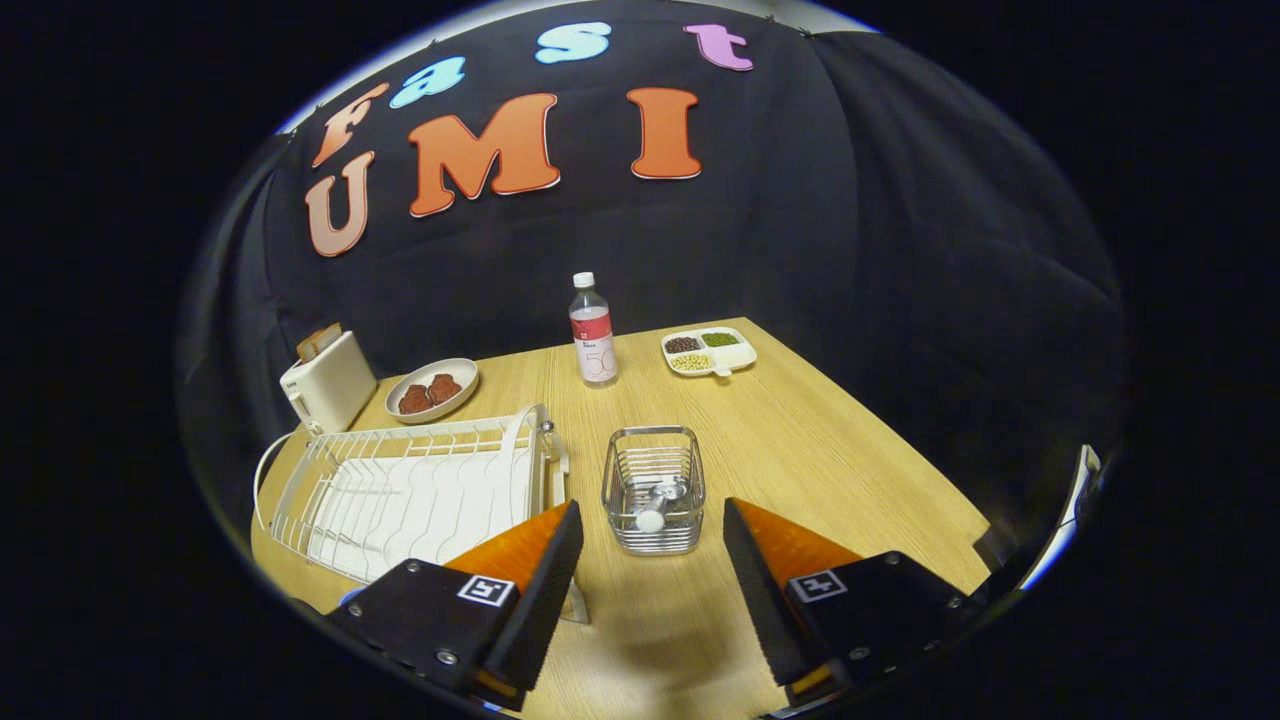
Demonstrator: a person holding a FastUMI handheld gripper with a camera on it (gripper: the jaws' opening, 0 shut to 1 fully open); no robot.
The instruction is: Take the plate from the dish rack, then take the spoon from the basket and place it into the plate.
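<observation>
A small metal wire basket (653, 470) stands on the wooden table (820, 470), just ahead of my fingers and in line with the gap between them. A spoon (656, 506) with a pale rounded end lies inside it. The white wire dish rack (410, 490) sits left of the basket, and my left finger (530, 570) covers its near right corner. A sliver of something blue peeks out by the left finger's base; I cannot tell what it is. My gripper (652, 508) is open, fingers wide apart above the table, with nothing between them.
Along the back of the table stand a white toaster (327, 385), a plate with brown food (432, 390), a water bottle (593, 335) and a divided dish of beans (708, 350). Bare wood lies right of the basket.
</observation>
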